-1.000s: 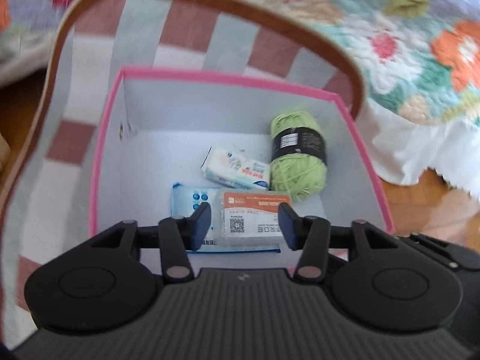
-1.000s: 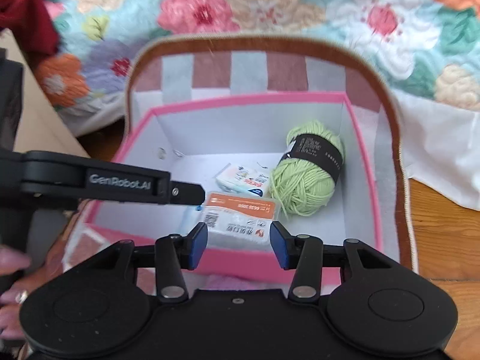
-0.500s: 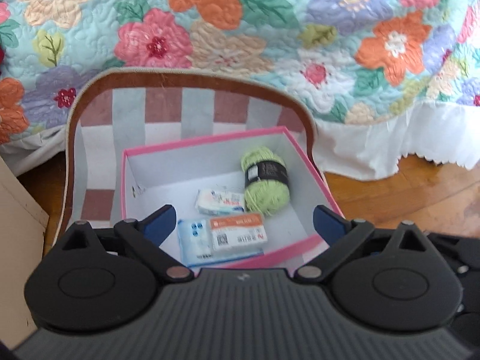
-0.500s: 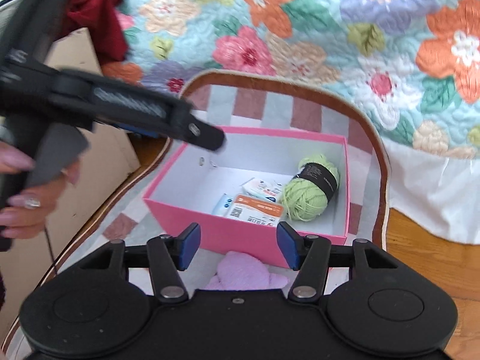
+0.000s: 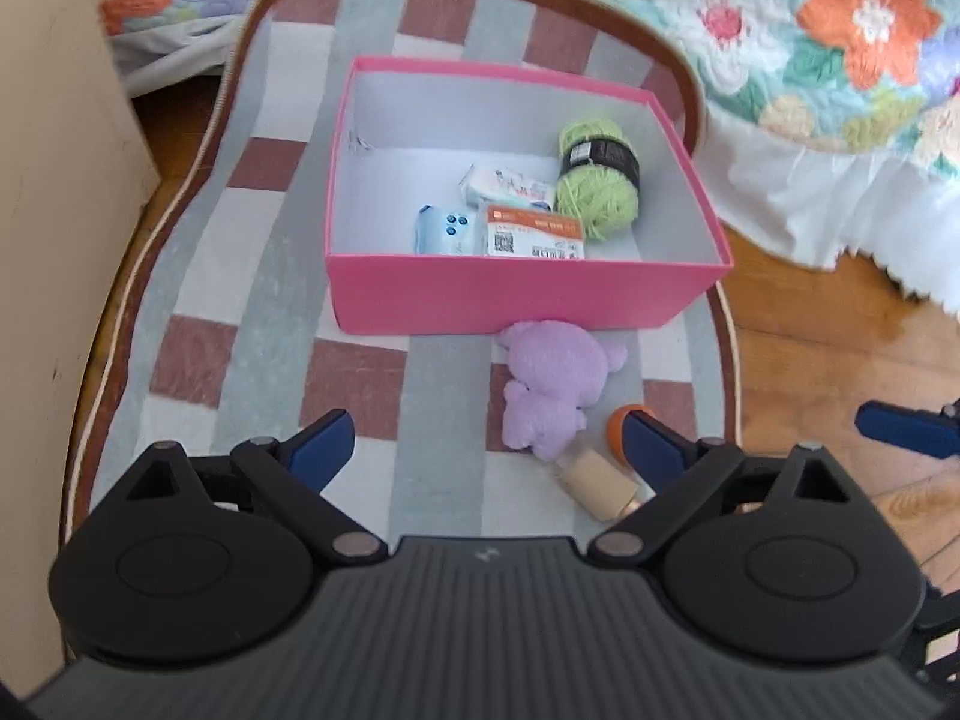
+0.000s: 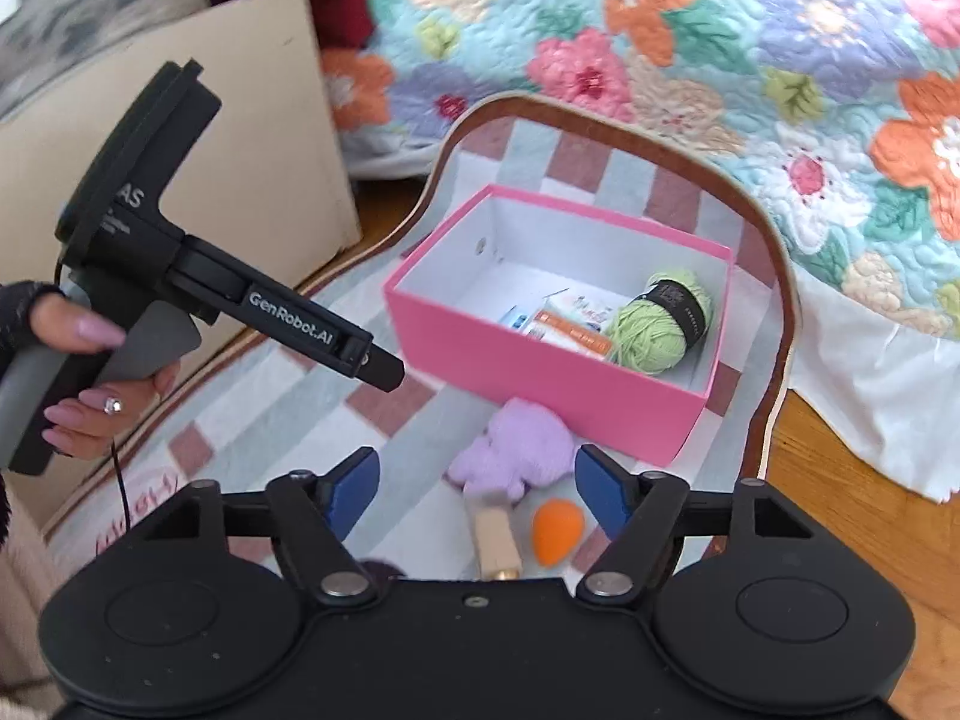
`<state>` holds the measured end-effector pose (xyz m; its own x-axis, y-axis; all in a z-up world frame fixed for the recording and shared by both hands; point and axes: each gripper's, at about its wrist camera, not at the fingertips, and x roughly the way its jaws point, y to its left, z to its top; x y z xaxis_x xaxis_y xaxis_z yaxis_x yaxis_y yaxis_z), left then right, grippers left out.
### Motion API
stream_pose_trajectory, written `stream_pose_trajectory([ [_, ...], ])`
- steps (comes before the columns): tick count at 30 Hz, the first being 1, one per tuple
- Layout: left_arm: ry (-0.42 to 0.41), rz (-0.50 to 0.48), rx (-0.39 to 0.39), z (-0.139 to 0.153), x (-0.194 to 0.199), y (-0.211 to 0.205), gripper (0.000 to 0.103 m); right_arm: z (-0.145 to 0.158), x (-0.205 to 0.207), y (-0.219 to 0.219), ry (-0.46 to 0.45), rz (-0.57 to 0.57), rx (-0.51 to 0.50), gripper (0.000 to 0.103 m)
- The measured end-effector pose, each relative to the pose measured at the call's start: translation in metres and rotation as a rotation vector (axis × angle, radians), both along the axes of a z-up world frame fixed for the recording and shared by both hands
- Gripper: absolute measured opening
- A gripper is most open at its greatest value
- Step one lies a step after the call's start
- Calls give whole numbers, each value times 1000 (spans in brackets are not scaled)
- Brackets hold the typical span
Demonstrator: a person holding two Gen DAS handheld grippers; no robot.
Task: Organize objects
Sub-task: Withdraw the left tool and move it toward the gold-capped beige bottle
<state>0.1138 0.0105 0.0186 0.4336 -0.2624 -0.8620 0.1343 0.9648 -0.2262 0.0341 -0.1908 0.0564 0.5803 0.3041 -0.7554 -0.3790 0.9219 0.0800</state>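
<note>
A pink box [image 5: 522,294] [image 6: 558,384] sits on a striped rug and holds a green yarn ball [image 5: 597,183] [image 6: 660,324], an orange-labelled packet [image 5: 534,234], a blue wipes pack [image 5: 441,231] and a small tissue pack [image 5: 507,183]. In front of the box lie a purple plush toy [image 5: 549,384] [image 6: 510,447], a beige bottle [image 5: 597,483] [image 6: 495,534] and an orange sponge [image 6: 555,525]. My left gripper [image 5: 486,444] hangs wide open and empty above the rug. My right gripper [image 6: 477,483] is empty too, its jaws opening above the toy and bottle.
The striped rug [image 5: 240,300] lies on a wooden floor [image 5: 840,360]. A floral quilt [image 6: 720,60] hangs behind it. A beige board [image 5: 54,210] stands at the left. A person's hand [image 6: 90,384] holds the left gripper's handle.
Both grippers pulled back and up from the box. The left one opened wide and let go of the orange-labelled packet, which now lies in the box. The right one has widened.
</note>
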Motion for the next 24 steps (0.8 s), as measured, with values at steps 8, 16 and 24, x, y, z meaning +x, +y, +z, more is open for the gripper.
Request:
stream_pose_trajectory([
  [8,-73,-21,35,-17,-28,-5,102,-9,-29,10,-31,77,-32,88],
  [16,53,-35,-17,-75,-24,-35,99,-63,-31,23,-88,96,-135,88],
  [24,159,10,-167,-128,-14,-56,85,-116,-7,18,18,129,-131,80],
])
